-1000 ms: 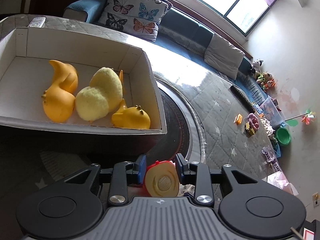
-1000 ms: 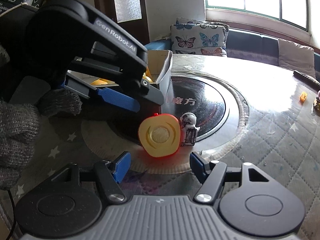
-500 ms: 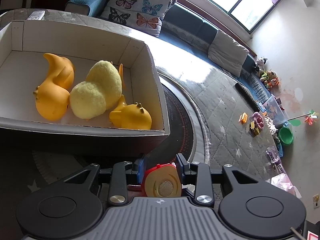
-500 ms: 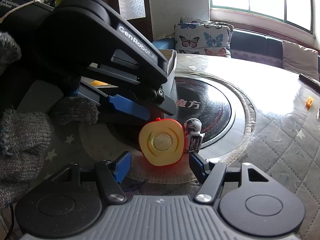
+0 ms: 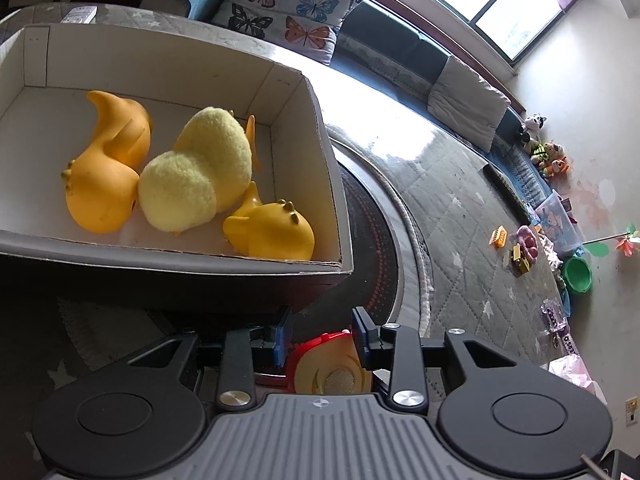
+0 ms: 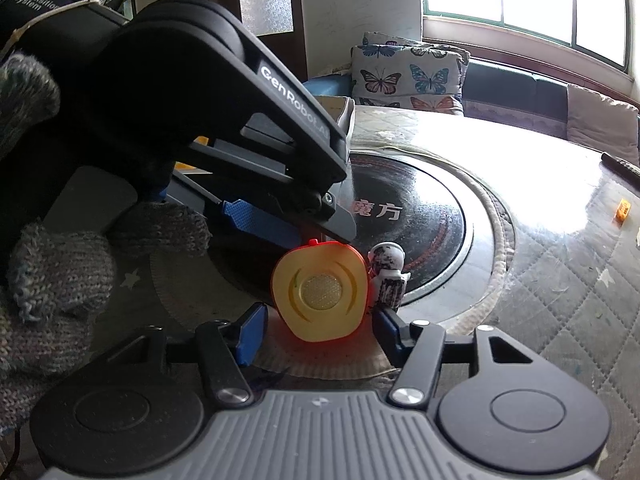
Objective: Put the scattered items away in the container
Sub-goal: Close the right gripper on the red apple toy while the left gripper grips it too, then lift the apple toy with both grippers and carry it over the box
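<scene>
A toy apple half (image 5: 329, 368), red skin with a yellow cut face, sits on the table mat. My left gripper (image 5: 322, 340) hangs just over it, its blue pads to either side and apart from it; it is open. The left gripper also shows in the right wrist view (image 6: 280, 216). My right gripper (image 6: 318, 326) is open, low on the mat, facing the apple half (image 6: 320, 290). A small white astronaut figure (image 6: 389, 276) stands right beside the apple. The cardboard box (image 5: 338, 184) holds two orange rubber toys (image 5: 104, 168) (image 5: 272, 232) and a yellow plush (image 5: 200, 176).
A dark round turntable (image 6: 416, 216) lies in the table's middle. Small toys (image 5: 520, 248) and a green bowl (image 5: 578, 274) lie at the far right. A sofa with butterfly cushions (image 5: 288, 8) runs behind the table. A remote (image 5: 80, 14) lies behind the box.
My left gripper has drawn back and lifted a little, so the apple half sits lower between its pads. My right gripper has edged closer to the apple.
</scene>
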A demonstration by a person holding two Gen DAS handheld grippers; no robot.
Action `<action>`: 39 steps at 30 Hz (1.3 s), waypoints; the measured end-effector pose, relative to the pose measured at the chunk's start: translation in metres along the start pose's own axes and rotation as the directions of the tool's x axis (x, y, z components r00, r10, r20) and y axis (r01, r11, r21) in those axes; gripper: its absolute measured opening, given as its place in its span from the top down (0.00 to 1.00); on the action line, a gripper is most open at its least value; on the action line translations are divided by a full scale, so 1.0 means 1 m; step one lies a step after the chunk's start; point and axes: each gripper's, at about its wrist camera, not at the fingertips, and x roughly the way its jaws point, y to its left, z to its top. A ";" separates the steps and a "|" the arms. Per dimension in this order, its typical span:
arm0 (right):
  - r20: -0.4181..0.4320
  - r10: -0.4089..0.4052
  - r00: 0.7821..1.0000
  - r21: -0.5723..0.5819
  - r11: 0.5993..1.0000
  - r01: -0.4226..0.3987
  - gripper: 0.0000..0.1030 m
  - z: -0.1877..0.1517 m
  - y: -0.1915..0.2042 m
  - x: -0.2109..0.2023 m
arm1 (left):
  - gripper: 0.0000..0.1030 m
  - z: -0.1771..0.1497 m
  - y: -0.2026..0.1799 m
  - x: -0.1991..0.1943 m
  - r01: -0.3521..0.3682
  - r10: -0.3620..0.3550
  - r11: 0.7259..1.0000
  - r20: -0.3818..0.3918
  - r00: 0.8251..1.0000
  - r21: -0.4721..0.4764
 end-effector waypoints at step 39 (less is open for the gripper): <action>0.063 0.016 0.998 -0.063 0.998 -0.012 0.52 0.009 0.023 -0.030 | 0.67 -0.009 0.008 -0.043 0.069 -0.067 0.997 0.047 0.997 -0.037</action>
